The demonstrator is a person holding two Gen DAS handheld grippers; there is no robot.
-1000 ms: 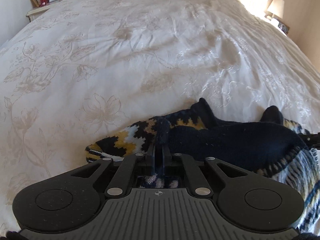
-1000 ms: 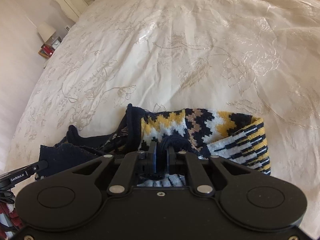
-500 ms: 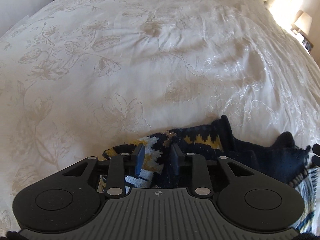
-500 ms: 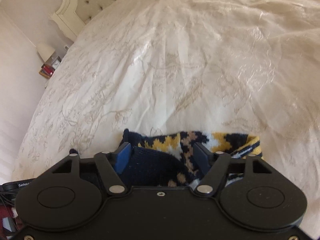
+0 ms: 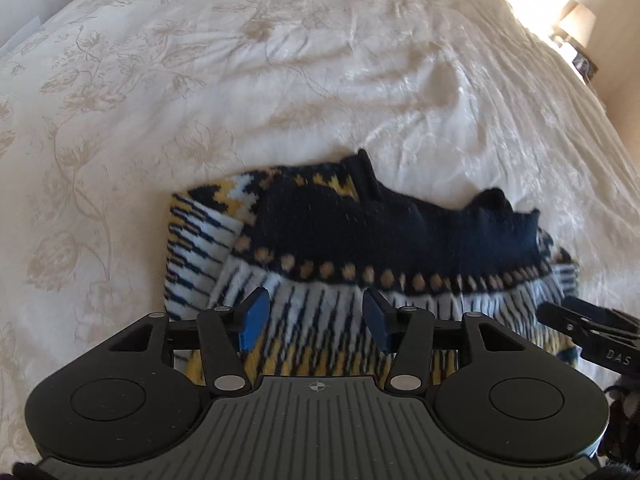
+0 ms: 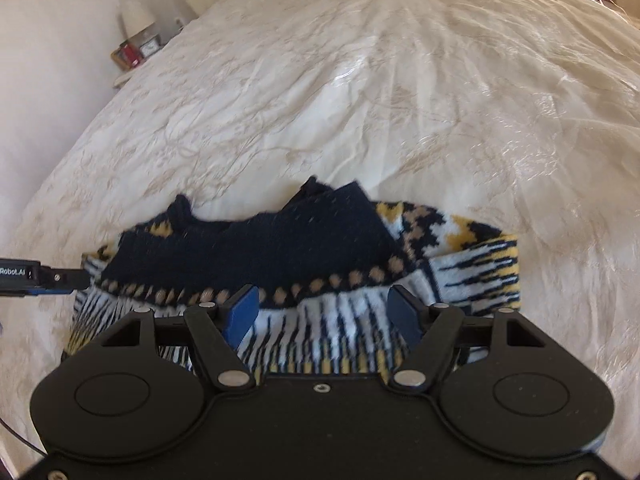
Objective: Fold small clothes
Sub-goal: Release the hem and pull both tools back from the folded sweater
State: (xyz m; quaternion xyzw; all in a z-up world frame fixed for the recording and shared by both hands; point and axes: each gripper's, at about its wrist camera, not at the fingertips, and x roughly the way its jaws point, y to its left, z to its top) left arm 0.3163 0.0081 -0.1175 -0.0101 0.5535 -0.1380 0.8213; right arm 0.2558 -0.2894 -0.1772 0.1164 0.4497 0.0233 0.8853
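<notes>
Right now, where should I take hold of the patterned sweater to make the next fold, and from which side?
Probably at its two short ends. The sweater lies flat on the bedspread as a wide band, its navy part folded over the striped part. With the left gripper and the right gripper both open, pinch the layers together from outside, low along the bedspread.

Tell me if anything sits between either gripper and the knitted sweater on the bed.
Nothing visible does. The left gripper and the right gripper are both open right over the patterned knitted sweater, which lies alone on the white bedspread.
</notes>
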